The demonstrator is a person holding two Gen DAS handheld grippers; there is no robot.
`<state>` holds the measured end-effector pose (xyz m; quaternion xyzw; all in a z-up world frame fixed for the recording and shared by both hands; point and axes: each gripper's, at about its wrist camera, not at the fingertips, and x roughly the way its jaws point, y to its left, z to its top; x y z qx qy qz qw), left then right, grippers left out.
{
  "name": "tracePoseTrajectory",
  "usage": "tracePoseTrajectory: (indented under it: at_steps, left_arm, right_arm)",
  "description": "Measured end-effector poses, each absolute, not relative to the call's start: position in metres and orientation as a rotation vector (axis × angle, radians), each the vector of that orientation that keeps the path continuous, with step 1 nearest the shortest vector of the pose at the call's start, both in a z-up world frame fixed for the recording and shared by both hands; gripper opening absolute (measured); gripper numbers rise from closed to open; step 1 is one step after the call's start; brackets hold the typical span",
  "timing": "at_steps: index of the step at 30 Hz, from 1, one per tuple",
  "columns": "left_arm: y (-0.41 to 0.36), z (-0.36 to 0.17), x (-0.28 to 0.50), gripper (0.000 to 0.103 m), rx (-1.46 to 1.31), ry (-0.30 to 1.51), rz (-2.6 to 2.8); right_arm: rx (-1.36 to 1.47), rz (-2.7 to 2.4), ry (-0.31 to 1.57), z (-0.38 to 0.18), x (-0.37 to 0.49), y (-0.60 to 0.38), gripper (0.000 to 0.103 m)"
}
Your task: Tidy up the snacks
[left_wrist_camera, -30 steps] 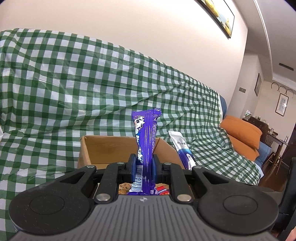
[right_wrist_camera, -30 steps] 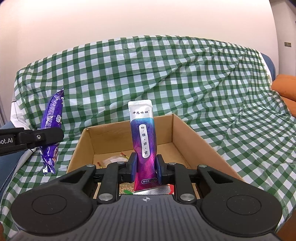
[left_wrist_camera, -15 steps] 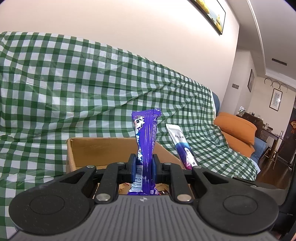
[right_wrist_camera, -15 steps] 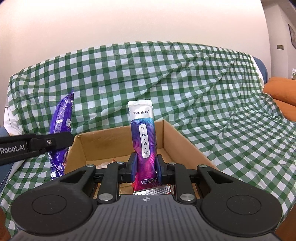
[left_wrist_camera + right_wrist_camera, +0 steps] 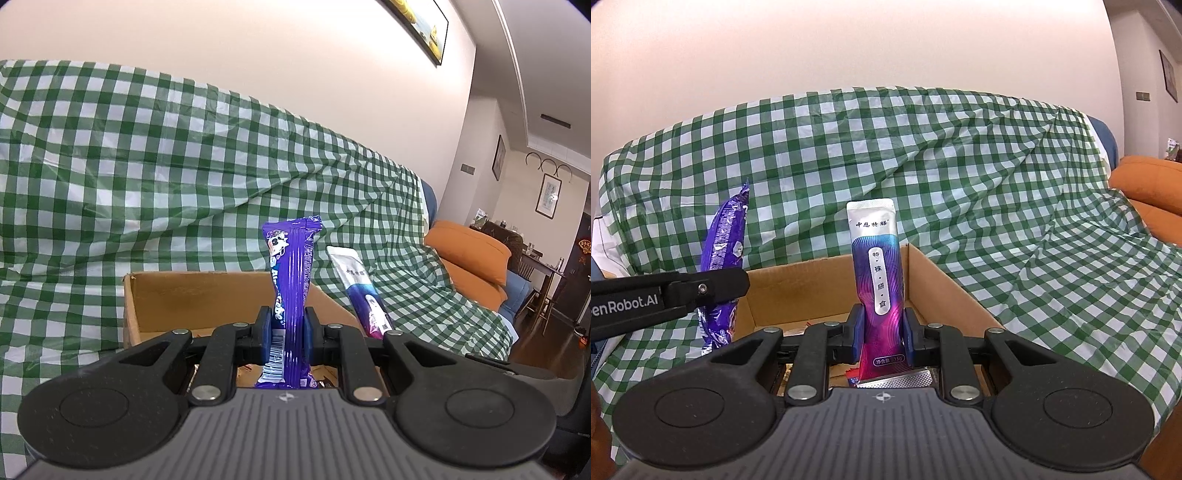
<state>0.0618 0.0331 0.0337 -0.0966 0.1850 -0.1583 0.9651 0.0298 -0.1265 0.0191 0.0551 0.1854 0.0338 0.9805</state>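
Since the frames a second back, both views have swung: in the left wrist view the box (image 5: pixel 192 295) has slid rightward and sits more squarely ahead, and in the right wrist view the purple bar has drawn nearer the box's left wall. Neither grip has altered. It is judged that both snacks are being carried up to the box for dropping in; release is not yet made

Left gripper (image 5: pixel 286 330): pinching the purple bar (image 5: pixel 290 291) low down, near its barcode end; bar upright, its crimped top well above the pads. Seen from the right wrist view, the same bar (image 5: pixel 724 254) leans slightly and hangs outside the box, just beside its left wall

Right gripper (image 5: pixel 881 334): pressed onto the sachet (image 5: pixel 877 273), a silver-topped packet with purple-pink print; upright, foil seal below the pads. It appears in front of the box opening (image 5: pixel 820 280), near the front edge; whether it is over the interior cannot be told

Box: open top, cardboard, resting on the checked cloth (image 5: pixel 960 166). A few wrappers are glimpsed on its floor, largely hidden behind the gripper bodies

Edges and room:
- Right wall (image 5: pixel 945 284) runs close beside the sachet
- Left wall must be cleared by the bar before it is let go
- Above the box nothing stands in the way; cloth is slack and creased around it
- The two grippers are near each other, so contact between them is judged the main risk
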Motion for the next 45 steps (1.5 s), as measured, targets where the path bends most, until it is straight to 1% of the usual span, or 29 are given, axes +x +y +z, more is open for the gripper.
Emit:
tracePoseTrajectory:
  at_steps: [2, 3, 4, 6, 9, 10, 12, 14, 15, 16, 17, 18, 19, 20, 21, 24, 26, 29, 31, 37, 41, 45]
  left_arm:
    - [0.033, 0.03, 0.066, 0.03, -0.2, 0.397, -0.321]
    - [0.032, 0.029, 0.066, 0.04, -0.202, 0.402, -0.314]
    - [0.033, 0.028, 0.065, 0.043, -0.199, 0.402, -0.303]
    - [0.035, 0.028, 0.065, 0.043, -0.206, 0.403, -0.293]
    - [0.041, 0.028, 0.063, 0.045, -0.222, 0.41, -0.28]
    - [0.043, 0.027, 0.061, 0.045, -0.22, 0.415, -0.275]
    - [0.045, 0.026, 0.057, 0.045, -0.211, 0.422, -0.258]
    - [0.048, 0.027, 0.05, 0.045, -0.206, 0.432, -0.244]
    - [0.05, 0.03, 0.046, 0.045, -0.206, 0.435, -0.241]
    - [0.052, 0.033, 0.04, 0.049, -0.21, 0.438, -0.239]
    - [0.052, 0.037, 0.035, 0.053, -0.21, 0.441, -0.232]
    - [0.051, 0.041, 0.03, 0.065, -0.2, 0.45, -0.213]
    - [0.049, 0.046, 0.025, 0.076, -0.185, 0.468, -0.176]
    - [0.047, 0.048, 0.019, 0.08, -0.176, 0.484, -0.142]
    - [0.045, 0.049, 0.012, 0.083, -0.172, 0.502, -0.112]
    - [0.036, 0.045, -0.007, 0.087, -0.172, 0.594, -0.052]
    - [0.029, 0.038, -0.017, 0.09, -0.183, 0.639, -0.028]
    - [0.018, 0.025, -0.031, 0.092, -0.188, 0.654, -0.033]
    - [0.011, 0.017, -0.037, 0.102, -0.156, 0.635, -0.012]
    - [0.007, 0.009, -0.037, 0.102, -0.097, 0.616, 0.054]
    - [0.016, 0.005, -0.028, 0.102, -0.166, 0.683, 0.039]
    - [0.021, 0.001, -0.023, 0.103, -0.167, 0.712, 0.073]
  right_arm:
    - [0.105, 0.068, 0.387, 0.018, 0.031, -0.126, 0.024]
    - [0.102, 0.069, 0.402, 0.016, 0.033, -0.126, 0.026]
    - [0.099, 0.063, 0.421, 0.015, 0.035, -0.125, 0.034]
    - [0.102, 0.047, 0.439, 0.012, 0.038, -0.126, 0.044]
    - [0.107, 0.029, 0.444, 0.011, 0.04, -0.128, 0.048]
    - [0.11, 0.027, 0.448, 0.011, 0.04, -0.129, 0.052]
    - [0.108, 0.024, 0.447, 0.011, 0.039, -0.13, 0.057]
    - [0.103, 0.02, 0.443, 0.014, 0.037, -0.133, 0.06]
    - [0.105, 0.023, 0.443, 0.017, 0.036, -0.135, 0.066]
    - [0.109, 0.029, 0.443, 0.021, 0.034, -0.137, 0.077]
    - [0.113, 0.035, 0.446, 0.026, 0.031, -0.141, 0.082]
    - [0.118, 0.04, 0.454, 0.032, 0.029, -0.144, 0.091]
    - [0.124, 0.047, 0.464, 0.037, 0.028, -0.148, 0.095]
    - [0.13, 0.062, 0.471, 0.043, 0.024, -0.153, 0.097]
    - [0.129, 0.081, 0.471, 0.048, 0.02, -0.157, 0.101]
    - [0.066, 0.145, 0.459, 0.049, 0.002, -0.165, 0.102]
    - [0.026, 0.161, 0.463, 0.037, -0.01, -0.17, 0.102]
    - [0.052, 0.179, 0.532, 0.025, -0.015, -0.172, 0.102]
    - [0.027, 0.187, 0.542, 0.02, -0.016, -0.169, 0.102]
    - [0.054, 0.147, 0.586, 0.014, -0.007, -0.174, 0.102]
    - [0.065, 0.134, 0.606, 0.01, -0.003, -0.173, 0.102]
    - [0.054, 0.138, 0.616, 0.008, 0.0, -0.169, 0.102]
